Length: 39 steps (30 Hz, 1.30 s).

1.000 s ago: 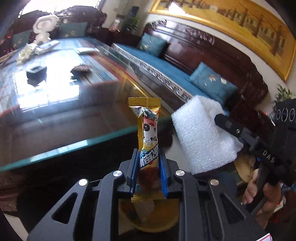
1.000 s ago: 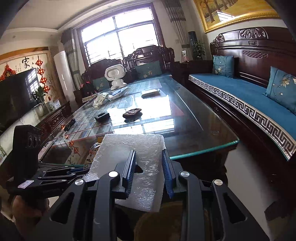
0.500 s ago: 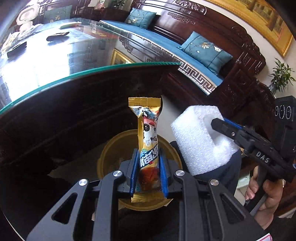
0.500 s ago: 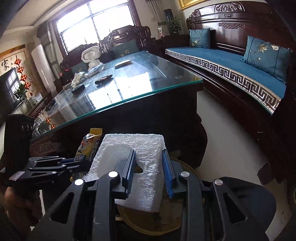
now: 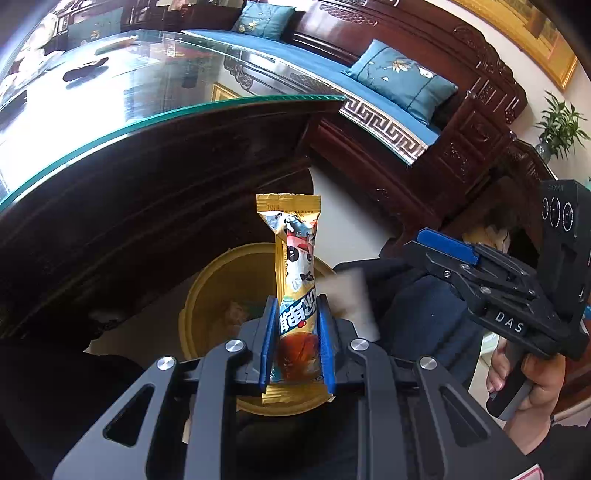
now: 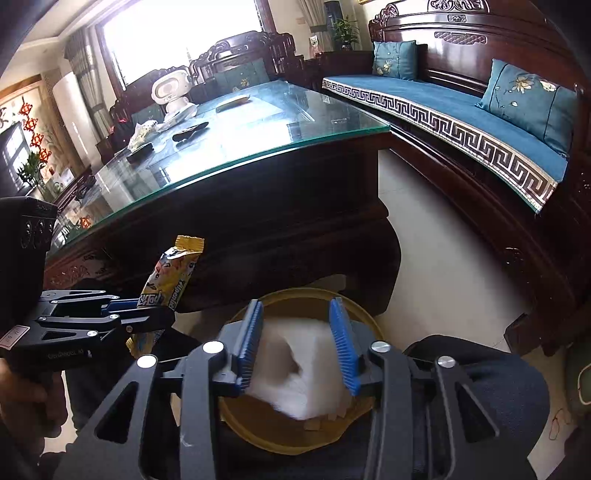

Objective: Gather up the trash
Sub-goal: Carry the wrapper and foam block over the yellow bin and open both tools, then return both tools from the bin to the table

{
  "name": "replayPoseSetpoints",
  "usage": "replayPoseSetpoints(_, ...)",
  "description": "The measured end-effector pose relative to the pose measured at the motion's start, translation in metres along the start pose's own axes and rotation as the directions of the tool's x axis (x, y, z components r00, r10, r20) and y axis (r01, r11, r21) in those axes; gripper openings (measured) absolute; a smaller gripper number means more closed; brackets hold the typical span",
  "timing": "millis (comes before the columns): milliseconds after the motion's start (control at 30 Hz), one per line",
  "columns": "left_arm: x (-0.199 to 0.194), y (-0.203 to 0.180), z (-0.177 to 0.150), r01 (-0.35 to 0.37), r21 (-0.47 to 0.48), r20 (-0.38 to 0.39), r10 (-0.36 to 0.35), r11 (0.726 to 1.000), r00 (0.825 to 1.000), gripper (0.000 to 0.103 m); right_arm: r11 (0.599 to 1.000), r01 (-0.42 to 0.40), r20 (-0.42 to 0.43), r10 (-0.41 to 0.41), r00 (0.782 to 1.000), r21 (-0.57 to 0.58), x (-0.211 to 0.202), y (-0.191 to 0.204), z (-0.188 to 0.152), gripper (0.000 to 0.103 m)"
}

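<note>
Home living room, carved dark wooden sofa [image 6: 480, 122] with blue seat pad, teal embroidered cushions [image 6: 528, 99], long glass-topped dark wood coffee table [image 6: 258, 147], tall curtained window [image 6: 177, 40], gold-framed painting [image 5: 528, 33], potted green plant [image 5: 561, 125]; small white figure [image 6: 171, 92], perhaps a toy robot

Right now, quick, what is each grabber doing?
Left gripper: shut on the snack wrapper.
Right gripper: jaws just opened, the white foam loose and blurred between them, over the yellow bin.
</note>
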<state>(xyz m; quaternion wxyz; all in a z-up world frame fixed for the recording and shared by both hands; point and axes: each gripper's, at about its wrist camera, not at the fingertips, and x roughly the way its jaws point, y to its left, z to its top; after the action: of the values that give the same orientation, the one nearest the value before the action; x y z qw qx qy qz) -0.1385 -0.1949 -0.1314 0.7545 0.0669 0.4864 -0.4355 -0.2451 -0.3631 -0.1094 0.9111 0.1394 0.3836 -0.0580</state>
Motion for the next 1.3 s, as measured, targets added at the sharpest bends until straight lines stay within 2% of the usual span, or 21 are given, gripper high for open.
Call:
replayPoseSetpoints(633,0.014,-0.016,-0.001,0.008,0.064,-0.042,-0.005,0.998,0.999,0.022,0.999,-0.022,0.022,0.021,1.000,0.036,-0.003,-0.014,0.005,0.043)
replayPoseSetpoints(733,0.015,-0.020,-0.001,0.013,0.081,-0.048,-0.009,0.997,0.999,0.024,0.999,-0.021,0.023,0.020,1.000,0.040,-0.005,-0.015,0.007,0.043)
replayPoseSetpoints(800,0.016,-0.024,-0.001,0.013,0.090,-0.051,-0.009,0.996,0.999,0.030,0.999,-0.019,0.025,0.018,1.000,0.043,-0.005,-0.015,0.007,0.043)
replayPoseSetpoints(967,0.018,-0.024,-0.001,0.019,0.093,-0.055,-0.014,0.995,0.998,0.030,0.999,-0.024,0.028,0.022,0.999,0.041,-0.005,-0.013,0.009,0.043)
replayPoseSetpoints(1133,0.008,-0.014,0.004,-0.004,0.077,-0.013,0.005,0.997,1.000,0.030,0.999,-0.042,0.042,0.042,0.998,0.015,-0.004,-0.003,0.020,0.043)
replayPoseSetpoints(1300,-0.021,0.012,0.019,-0.065,0.019,0.085,0.063,0.998,0.994,0.035,0.996,-0.081,0.075,0.083,0.994,-0.030,0.000,0.017,0.047,0.043)
